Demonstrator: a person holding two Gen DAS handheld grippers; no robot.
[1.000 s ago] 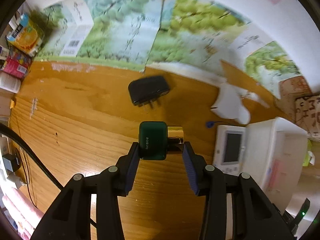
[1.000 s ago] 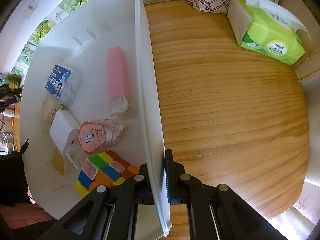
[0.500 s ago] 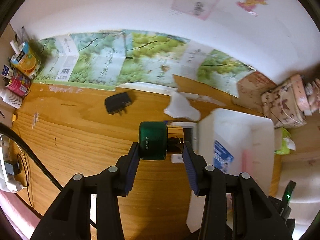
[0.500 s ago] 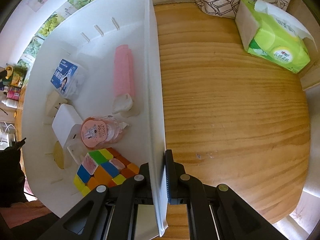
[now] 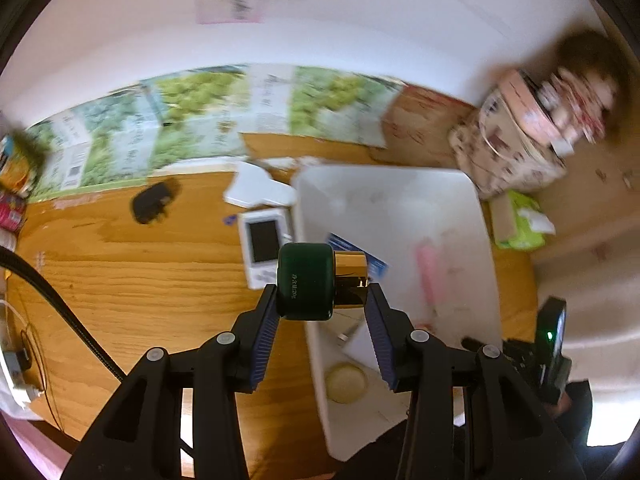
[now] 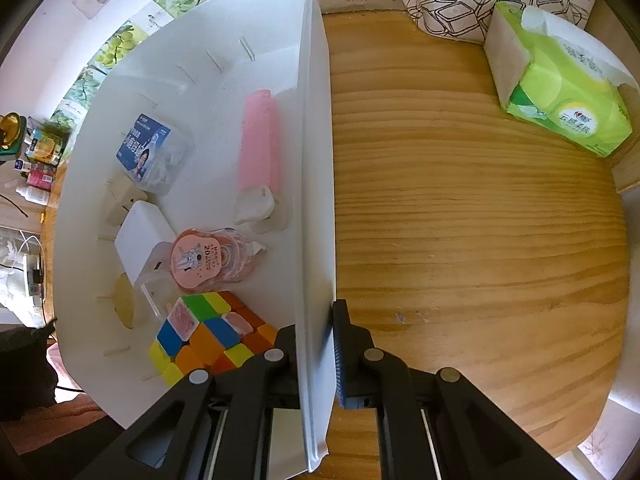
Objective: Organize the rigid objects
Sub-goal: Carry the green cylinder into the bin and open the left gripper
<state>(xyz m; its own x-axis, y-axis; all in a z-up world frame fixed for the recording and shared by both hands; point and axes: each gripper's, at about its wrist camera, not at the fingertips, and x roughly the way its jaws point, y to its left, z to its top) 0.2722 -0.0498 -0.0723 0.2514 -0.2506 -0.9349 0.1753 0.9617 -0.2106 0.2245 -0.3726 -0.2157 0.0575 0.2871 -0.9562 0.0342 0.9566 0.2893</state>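
A dark green jar with a gold cap [image 5: 306,280] lies sideways between the pads of my left gripper [image 5: 322,292], which is shut on it. The jar hangs in the air over the left rim of the white bin [image 5: 400,176]. My right gripper [image 6: 318,324] straddles the bin's right wall [image 6: 316,160]. Its jaws are opening, but the pads are still against that wall. Inside the bin lie a colour cube [image 6: 208,336], a pink tape dispenser [image 6: 200,260], a pink tube [image 6: 260,148], a blue-labelled packet [image 6: 146,148] and a white box [image 6: 140,232].
On the wooden table left of the bin lie a black plug adapter [image 5: 154,202] and a white device with a screen [image 5: 264,240]. A black cable [image 5: 60,308] crosses the left side. A green tissue pack [image 6: 560,92] and a printed bag [image 6: 460,0] stand right of the bin.
My left gripper has risen and travelled right with the jar, from over bare table to over the bin's left rim. The right gripper has kept its place on the wall.
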